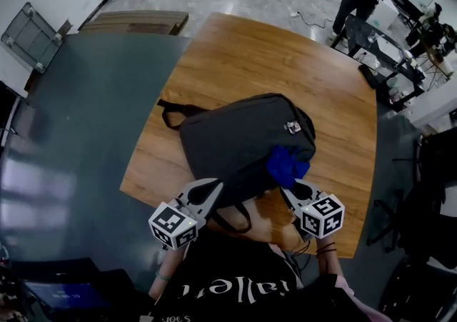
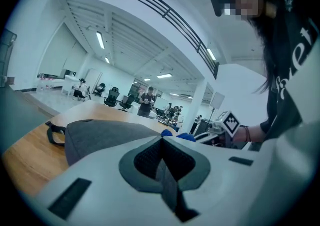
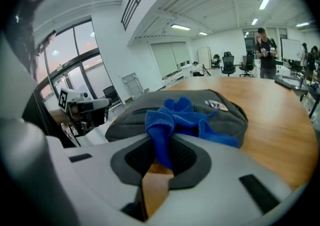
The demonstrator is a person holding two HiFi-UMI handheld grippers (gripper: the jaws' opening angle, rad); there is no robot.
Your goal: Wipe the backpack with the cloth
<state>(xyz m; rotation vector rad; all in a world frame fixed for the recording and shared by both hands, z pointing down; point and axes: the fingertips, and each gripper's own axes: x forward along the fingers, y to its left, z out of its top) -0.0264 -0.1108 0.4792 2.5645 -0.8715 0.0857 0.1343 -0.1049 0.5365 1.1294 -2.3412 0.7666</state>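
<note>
White and grey plastic makes up the left tool (image 1: 209,190), which sits at the near-left edge of the backpack (image 1: 235,146). Its jaws are pressed together with nothing between them. The cube on it carries a black-and-white square marker (image 1: 172,224).

The backpack is dark grey and lies flat on the wooden worktop (image 1: 285,56), towards the near edge. In the head view its long axis runs roughly left to right, slightly skewed. A black strap loop (image 1: 170,115) sticks out from its far-left corner, and another strap (image 1: 232,219) curls off its near side onto the wood. A small pale label (image 1: 293,126) sits near the far-right corner; its print is too small to read.

A bright blue cloth (image 1: 287,163) lies bunched on the right end of the backpack, below the label. One fold of it trails down into the right tool (image 1: 291,192), whose jaws are clenched on that fold. White lettering on the person's black shirt (image 1: 235,278) cannot be read clearly.
</note>
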